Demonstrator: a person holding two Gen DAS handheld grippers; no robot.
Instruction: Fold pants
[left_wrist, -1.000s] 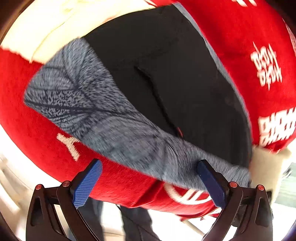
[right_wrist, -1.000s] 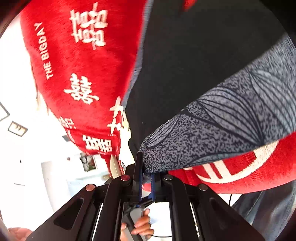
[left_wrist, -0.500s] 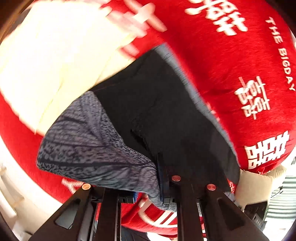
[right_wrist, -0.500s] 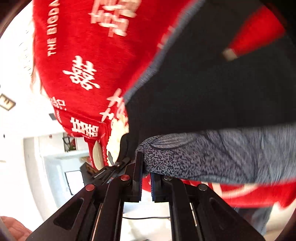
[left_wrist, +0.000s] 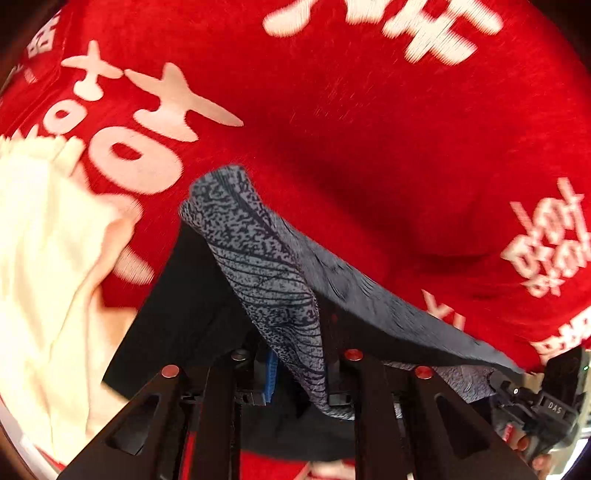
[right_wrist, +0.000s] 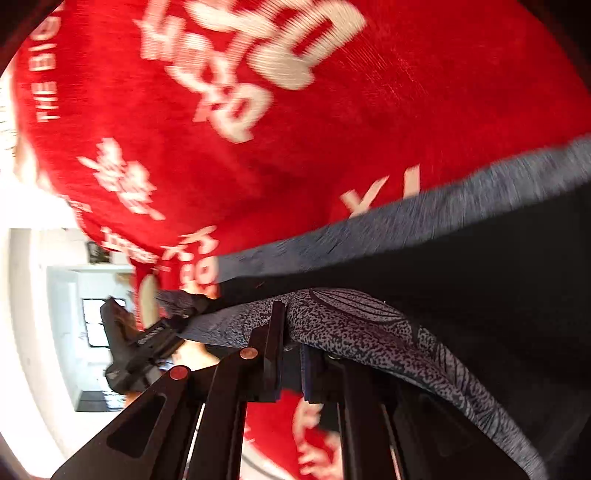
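The left gripper (left_wrist: 299, 373), whose jaws stood wide apart over the spread pants (left_wrist: 266, 273) a second ago, now has the grey patterned hem bunched between its blue pads (left_wrist: 271, 373); its jaws are opening slightly, yet the cloth is pinched there. The right gripper (right_wrist: 291, 354) stays clamped on the other end of that hem, its jaws nearly together on the fabric. In the left wrist view the pants, earlier flat across the centre, now hang as a raised ridge from the lower middle up to mid-frame over the red blanket (left_wrist: 369, 129), with the cream cloth (left_wrist: 44, 258) at the left edge. With both corners gripped and lifted, the fold looks under way: the hem seems ready to be carried across and laid down.
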